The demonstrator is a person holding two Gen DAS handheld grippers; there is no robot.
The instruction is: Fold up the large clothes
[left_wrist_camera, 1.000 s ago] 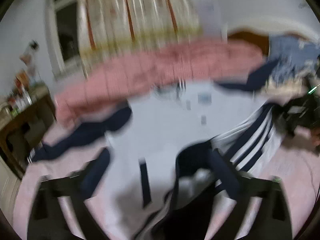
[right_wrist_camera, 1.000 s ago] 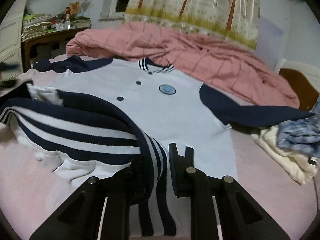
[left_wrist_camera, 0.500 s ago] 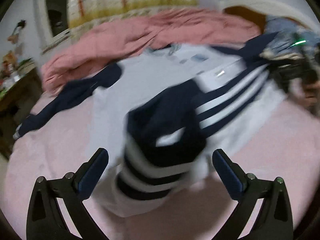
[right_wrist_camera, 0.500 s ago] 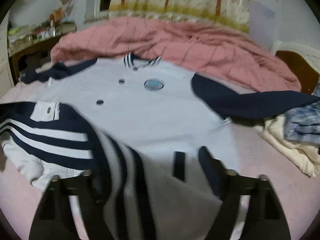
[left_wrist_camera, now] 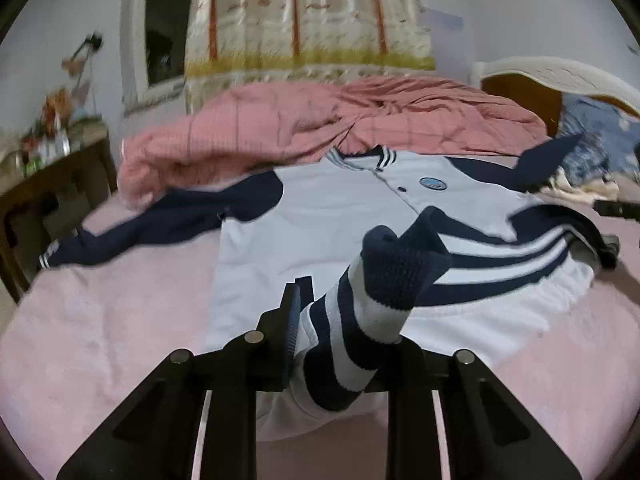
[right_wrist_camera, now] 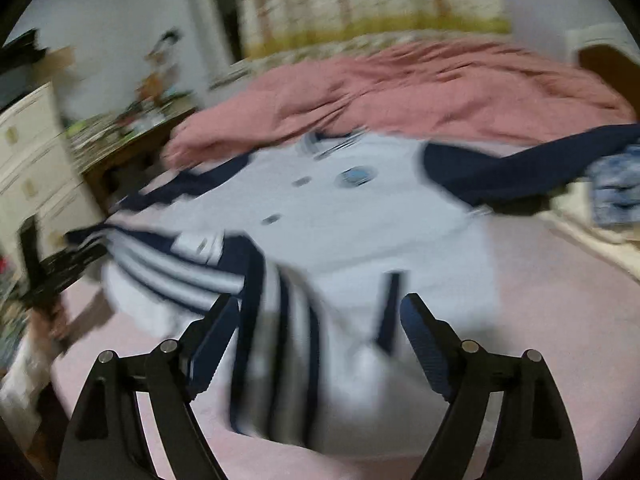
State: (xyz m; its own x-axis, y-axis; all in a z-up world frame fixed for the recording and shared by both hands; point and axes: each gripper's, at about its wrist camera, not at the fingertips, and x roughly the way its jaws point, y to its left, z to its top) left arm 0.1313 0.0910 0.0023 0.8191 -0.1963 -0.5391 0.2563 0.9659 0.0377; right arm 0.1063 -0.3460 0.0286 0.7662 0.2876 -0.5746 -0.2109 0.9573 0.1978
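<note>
Your left gripper point(left_wrist_camera: 344, 340) has just been closing, and its black fingers point(left_wrist_camera: 289, 320) now pinch the ribbed hem point(left_wrist_camera: 360, 320) of the jacket, a thick knit band of navy and white stripes that bunches up between the pads and stands in a soft hump in front of them. The left finger's dimpled blue pad shows against the cloth; the right finger is hidden behind the fold.

Your right gripper point(right_wrist_camera: 320, 344) has just been opening. Its fingers point(right_wrist_camera: 424, 340) are now spread wide, with the striped hem lying loose on the bed between them, untouched by either pad. That view is smeared with blur, so fine detail is lost.

The jacket point(left_wrist_camera: 320, 216) lies front up on the bed point(left_wrist_camera: 100, 340), which is covered with a fuzzy pale pink sheet. Its body is smooth and white, with dark snaps down the middle, a round blue badge point(left_wrist_camera: 433, 183) on the chest, a striped collar and navy sleeves point(left_wrist_camera: 160, 220) flung out to both sides. The bottom edge is turned back over the body on the side near the right gripper, showing a long navy band with white stripes.

Behind the collar lies a rumpled pink quilt point(left_wrist_camera: 320, 120). A wooden counter point(left_wrist_camera: 48, 184) with clutter stands by the bed, and other clothes point(right_wrist_camera: 600, 200) are piled at the far side.

Both grippers tilt down toward the bed from its near edge.
</note>
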